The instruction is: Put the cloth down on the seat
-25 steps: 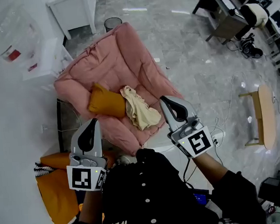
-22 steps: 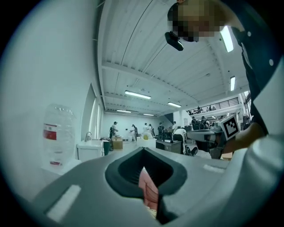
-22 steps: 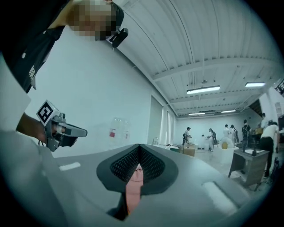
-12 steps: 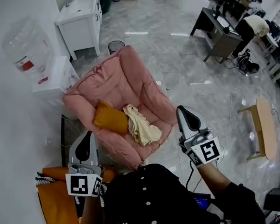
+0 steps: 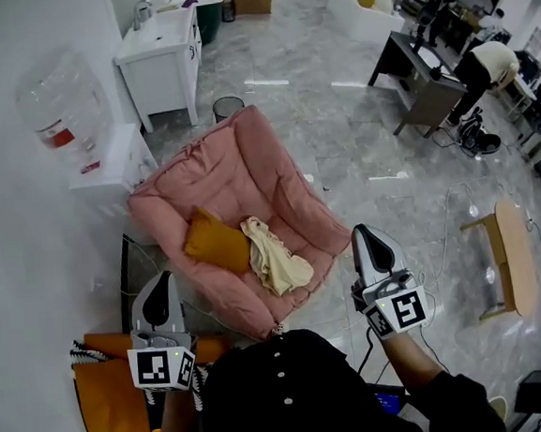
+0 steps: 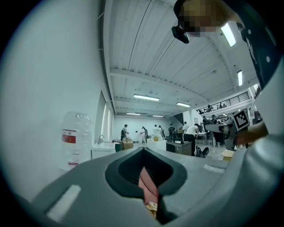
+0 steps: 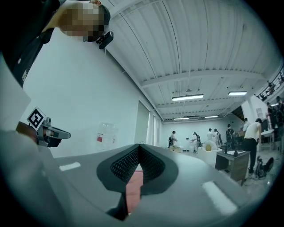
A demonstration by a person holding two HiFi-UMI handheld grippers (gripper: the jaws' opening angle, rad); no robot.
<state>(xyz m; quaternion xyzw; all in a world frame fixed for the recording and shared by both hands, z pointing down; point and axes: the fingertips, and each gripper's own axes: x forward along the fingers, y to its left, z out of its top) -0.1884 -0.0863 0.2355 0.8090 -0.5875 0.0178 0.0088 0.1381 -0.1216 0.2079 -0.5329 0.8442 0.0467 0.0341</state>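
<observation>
Cloth lies crumpled on the chair seat, its left edge touching the orange cushion. Your left gripper is near you, left of the chair's near corner. Your right gripper is near you too, just right of the chair's right arm. Both are well apart from the cloth. Jaws on both are closed tip to tip and empty; pink chair shows through the slot behind the tips.
</observation>
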